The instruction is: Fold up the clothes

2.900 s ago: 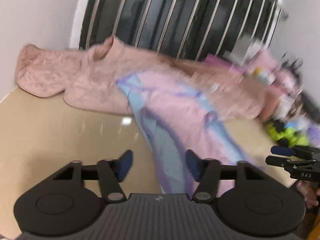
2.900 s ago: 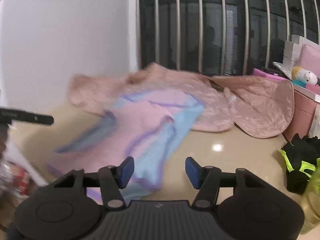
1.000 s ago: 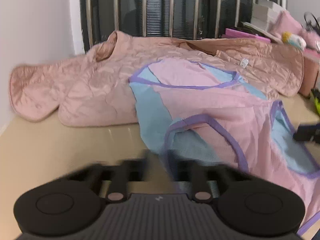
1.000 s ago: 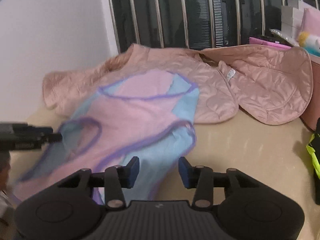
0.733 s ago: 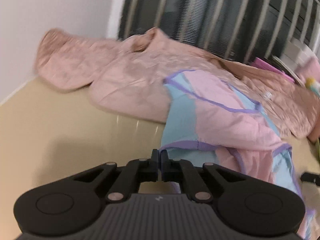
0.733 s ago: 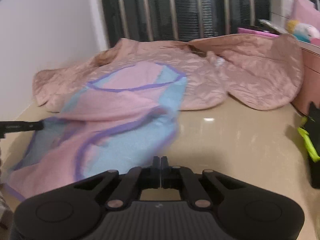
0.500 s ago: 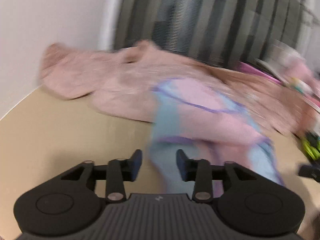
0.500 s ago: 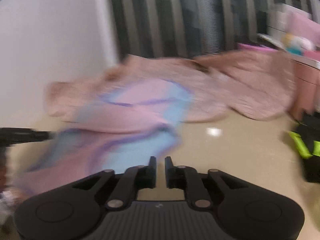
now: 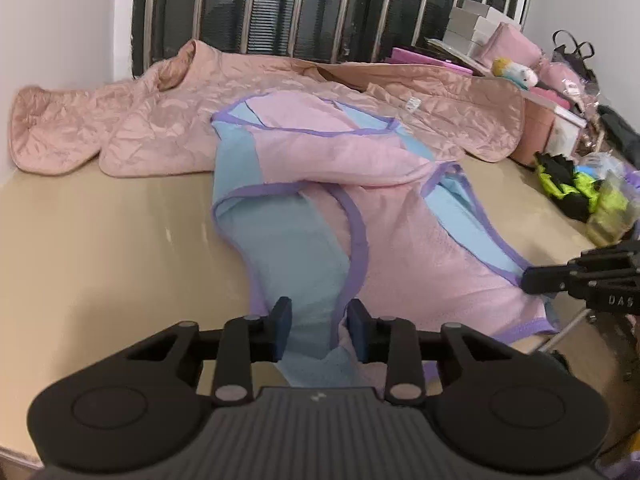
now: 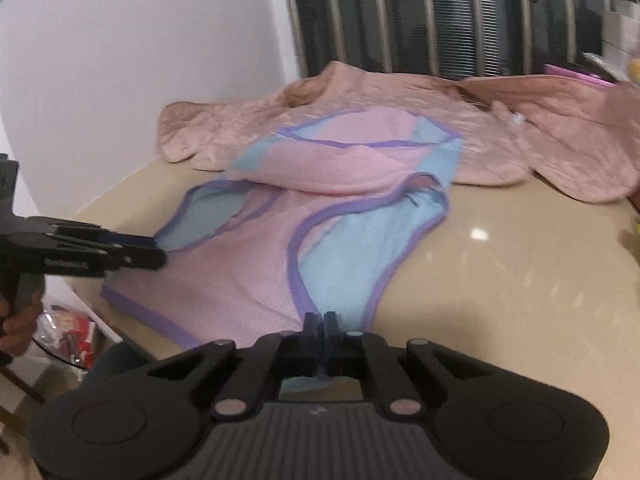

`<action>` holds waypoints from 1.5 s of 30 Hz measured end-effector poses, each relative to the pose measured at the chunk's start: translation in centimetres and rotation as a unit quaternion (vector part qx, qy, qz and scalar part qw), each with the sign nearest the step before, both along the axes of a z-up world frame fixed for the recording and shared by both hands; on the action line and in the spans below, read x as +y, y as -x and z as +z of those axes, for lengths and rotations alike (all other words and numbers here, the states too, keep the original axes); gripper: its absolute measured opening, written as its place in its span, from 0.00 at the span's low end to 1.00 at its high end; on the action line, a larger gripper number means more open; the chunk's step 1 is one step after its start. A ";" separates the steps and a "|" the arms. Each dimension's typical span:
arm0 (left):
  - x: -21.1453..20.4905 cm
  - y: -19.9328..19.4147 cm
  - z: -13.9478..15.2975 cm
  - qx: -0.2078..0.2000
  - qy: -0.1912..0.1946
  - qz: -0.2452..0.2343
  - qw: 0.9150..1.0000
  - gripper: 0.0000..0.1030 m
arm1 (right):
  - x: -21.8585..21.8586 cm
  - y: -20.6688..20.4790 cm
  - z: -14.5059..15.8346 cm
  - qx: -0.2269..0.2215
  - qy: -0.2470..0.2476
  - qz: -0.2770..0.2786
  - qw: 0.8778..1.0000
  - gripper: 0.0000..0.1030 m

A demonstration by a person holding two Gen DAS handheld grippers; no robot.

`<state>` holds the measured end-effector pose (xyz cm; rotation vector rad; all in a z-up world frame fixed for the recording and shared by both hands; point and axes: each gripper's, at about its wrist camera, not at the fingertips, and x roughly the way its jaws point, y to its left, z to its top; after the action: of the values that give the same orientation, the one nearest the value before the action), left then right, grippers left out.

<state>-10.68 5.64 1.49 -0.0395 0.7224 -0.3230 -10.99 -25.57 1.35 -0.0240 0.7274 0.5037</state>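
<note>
A pink and light-blue sleeveless top with purple trim lies on the beige table, its far end resting on a quilted pink jacket. My left gripper is open, with the top's near blue strap lying between its fingers. My right gripper is shut on the top at its near blue edge. The right gripper also shows at the right of the left wrist view. The left gripper shows at the left of the right wrist view, at the top's left armhole.
The quilted pink jacket spreads along the back of the table by the barred window. Black and neon-green gloves, bags and pink boxes crowd the right side. A white wall stands at the left.
Both grippers have come back to the top's near edge. The right gripper has closed on the blue hem. The left gripper has opened wider, with the strap between its fingers.
</note>
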 end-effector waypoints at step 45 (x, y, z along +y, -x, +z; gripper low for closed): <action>-0.8 3.8 0.5 -0.042 -0.027 -0.010 0.999 0.40 | 2.1 3.2 0.6 -0.059 -0.013 0.011 0.998 0.15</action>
<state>-14.50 4.88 2.02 0.0317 0.6490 -0.3219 -14.16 -23.44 1.98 -0.0378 0.6067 0.5290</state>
